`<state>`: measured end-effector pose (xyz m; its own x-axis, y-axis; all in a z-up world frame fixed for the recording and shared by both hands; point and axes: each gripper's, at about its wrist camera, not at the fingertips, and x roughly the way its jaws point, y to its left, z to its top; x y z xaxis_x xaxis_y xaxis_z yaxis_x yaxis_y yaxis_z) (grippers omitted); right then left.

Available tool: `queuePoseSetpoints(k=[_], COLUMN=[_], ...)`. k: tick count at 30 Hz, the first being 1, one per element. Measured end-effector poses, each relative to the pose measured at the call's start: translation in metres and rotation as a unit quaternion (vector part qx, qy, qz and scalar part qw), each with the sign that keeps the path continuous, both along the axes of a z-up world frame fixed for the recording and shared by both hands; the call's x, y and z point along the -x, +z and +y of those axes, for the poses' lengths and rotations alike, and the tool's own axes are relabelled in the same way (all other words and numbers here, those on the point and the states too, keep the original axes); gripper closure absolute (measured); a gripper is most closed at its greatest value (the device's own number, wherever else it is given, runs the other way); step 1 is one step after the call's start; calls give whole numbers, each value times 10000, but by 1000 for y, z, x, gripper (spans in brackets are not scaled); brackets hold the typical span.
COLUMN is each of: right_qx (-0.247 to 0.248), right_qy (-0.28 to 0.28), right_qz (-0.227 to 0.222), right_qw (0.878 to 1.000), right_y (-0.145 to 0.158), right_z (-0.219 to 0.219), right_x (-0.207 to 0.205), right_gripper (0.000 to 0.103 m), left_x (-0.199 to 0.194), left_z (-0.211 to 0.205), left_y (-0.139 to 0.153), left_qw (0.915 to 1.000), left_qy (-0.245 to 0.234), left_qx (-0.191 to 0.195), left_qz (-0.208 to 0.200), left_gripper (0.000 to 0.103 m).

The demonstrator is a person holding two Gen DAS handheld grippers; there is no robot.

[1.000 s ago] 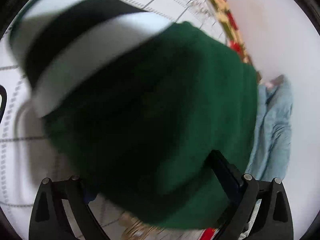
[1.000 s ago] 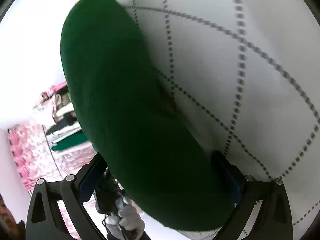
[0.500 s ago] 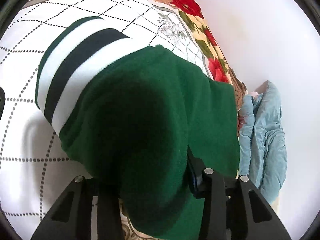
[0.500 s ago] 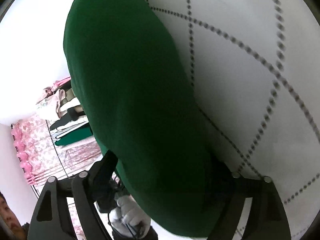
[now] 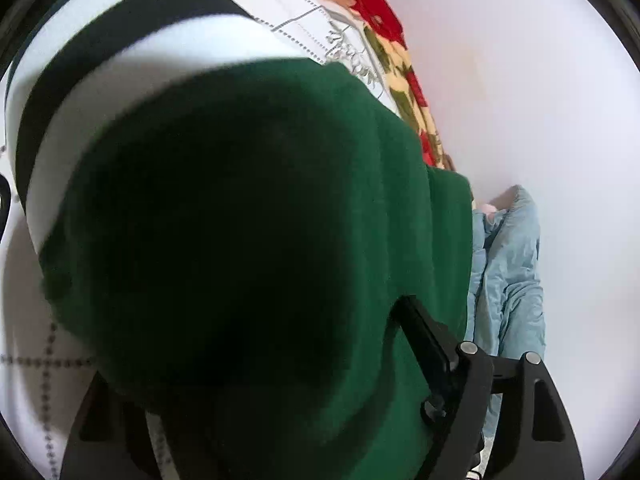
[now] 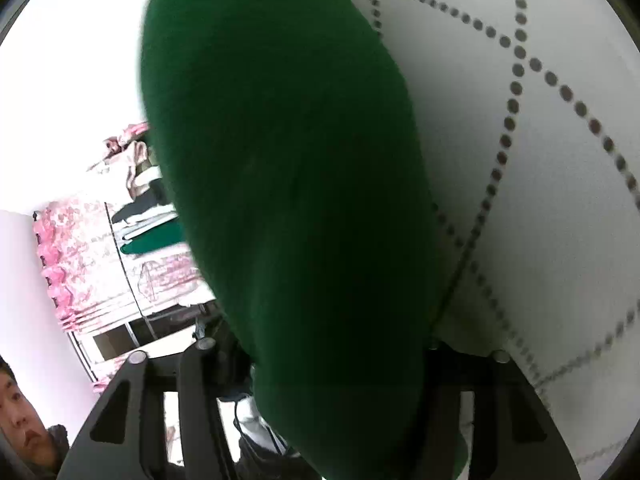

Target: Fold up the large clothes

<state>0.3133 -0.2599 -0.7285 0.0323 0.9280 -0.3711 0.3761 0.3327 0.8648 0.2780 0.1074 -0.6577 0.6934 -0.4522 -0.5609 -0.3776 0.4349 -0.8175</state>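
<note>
Both tongs' jaws, left (image 5: 280,420) opening, right (image 6: 320,392) closing, around green garment (image 5: 248,240).

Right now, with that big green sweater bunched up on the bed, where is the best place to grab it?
Probably the thick folded edge of the green sweater nearest the tools, approached low across the white quilt. That rounded, doubled fold already bulges between both sets of jaws; the striped white-and-black band lies at the far end.
</note>
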Motion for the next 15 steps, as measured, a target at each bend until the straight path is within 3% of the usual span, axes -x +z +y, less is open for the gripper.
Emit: queuePoseSetpoints(k=[3, 4, 5, 6, 7, 9, 12, 15], right_qx=[-34, -39, 11, 107, 232, 335, 458, 509], right_qy=[37, -3, -83, -145, -141, -267, -383, -500], right_qz=[121, 165, 116, -32, -175, -318, -606, -885], right_qw=[9999, 9999, 9999, 9998, 9995, 9986, 9964, 9935], right_y=[-2, -1, 3, 7, 12, 22, 49, 83], right_z=[16, 24, 30, 34, 36, 38, 42, 46], right_x=[-12, -16, -19, -20, -21, -19, -22, -27], right_gripper=[14, 7, 7, 10, 28, 46, 57, 61], left_x=[-6, -7, -9, -10, -13, -18, -24, -28], left_z=[-6, -8, -8, -7, -6, -7, -10, -12], left_y=[4, 7, 11, 15, 22, 35, 58, 83], left_qw=[9996, 9993, 9988, 9986, 9984, 9980, 9970, 9961], left_qy=[24, 40, 55, 68, 110, 85, -29, -62], left_qx=[-179, -263, -363, -384, -423, -467, -604, -644], left_qz=[-217, -272, -311, -351, -367, -409, -486, -596], left_gripper=[28, 48, 71, 71, 73, 75, 76, 76])
